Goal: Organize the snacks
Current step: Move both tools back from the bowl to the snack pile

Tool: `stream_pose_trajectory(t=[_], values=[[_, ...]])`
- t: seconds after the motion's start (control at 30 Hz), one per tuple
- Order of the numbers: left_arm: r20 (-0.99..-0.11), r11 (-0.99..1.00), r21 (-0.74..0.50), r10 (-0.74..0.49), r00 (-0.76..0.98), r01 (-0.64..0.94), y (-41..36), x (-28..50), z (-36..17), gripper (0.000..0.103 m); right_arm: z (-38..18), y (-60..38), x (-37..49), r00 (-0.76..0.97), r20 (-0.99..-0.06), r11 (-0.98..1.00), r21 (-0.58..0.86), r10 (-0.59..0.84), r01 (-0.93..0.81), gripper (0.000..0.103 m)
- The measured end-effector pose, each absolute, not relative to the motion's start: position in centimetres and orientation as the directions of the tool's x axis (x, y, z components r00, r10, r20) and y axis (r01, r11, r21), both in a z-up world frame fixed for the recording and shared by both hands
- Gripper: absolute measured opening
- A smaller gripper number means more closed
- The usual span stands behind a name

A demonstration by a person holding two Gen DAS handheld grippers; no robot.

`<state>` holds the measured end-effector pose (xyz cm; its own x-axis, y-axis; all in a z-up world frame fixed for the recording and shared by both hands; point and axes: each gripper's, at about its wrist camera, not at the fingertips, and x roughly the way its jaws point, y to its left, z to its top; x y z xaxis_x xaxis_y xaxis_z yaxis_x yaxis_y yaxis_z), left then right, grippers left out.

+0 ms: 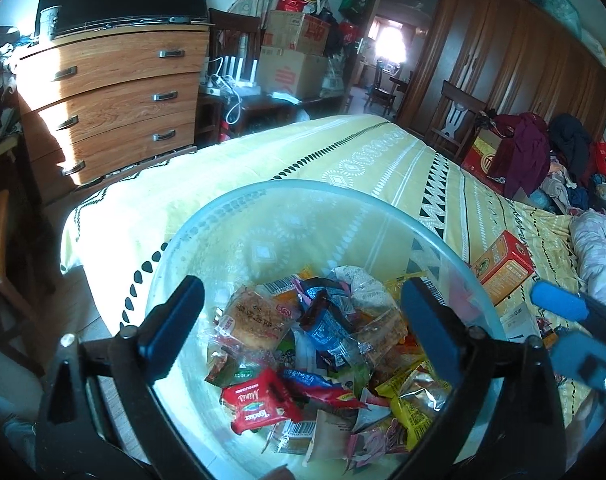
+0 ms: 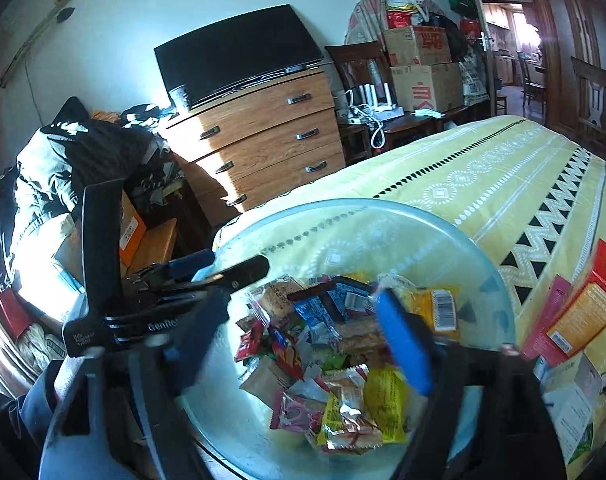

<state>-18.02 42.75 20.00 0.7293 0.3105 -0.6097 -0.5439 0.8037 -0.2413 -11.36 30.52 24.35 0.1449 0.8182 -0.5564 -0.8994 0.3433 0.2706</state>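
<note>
Sitting heaped in a clear round plastic basin (image 1: 383,208) at the edge of the yellow patterned bedspread (image 1: 303,148): mixed wrapped snack packets (image 1: 315,344). Left gripper (image 1: 303,320) and right gripper (image 2: 303,340) hovering above, fingers spread apart, holding nothing. Orange-red cardboard box (image 1: 503,264) lying just beside the basin. Probable risks: slick wrappers slipping a pinch, or the basin nudged toward the bed's edge.
</note>
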Motion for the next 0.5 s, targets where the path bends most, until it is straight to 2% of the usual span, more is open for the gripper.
stream_pose_trajectory(t=[0.3, 0.5], values=[[-0.628, 0.778, -0.226, 0.343, 0.699, -0.586, 42.0, -18.2, 20.3, 0.103, 22.6, 24.1, -13.1, 0.174, -0.566, 0.399, 0.301, 0.806, -0.866, 0.089], [-0.592, 0.775, -0.193, 0.398, 0.701, -0.602, 39.8, -18.1, 21.0, 0.103, 20.3, 18.5, -15.9, 0.225, -0.602, 0.444, 0.241, 0.766, -0.863, 0.09]])
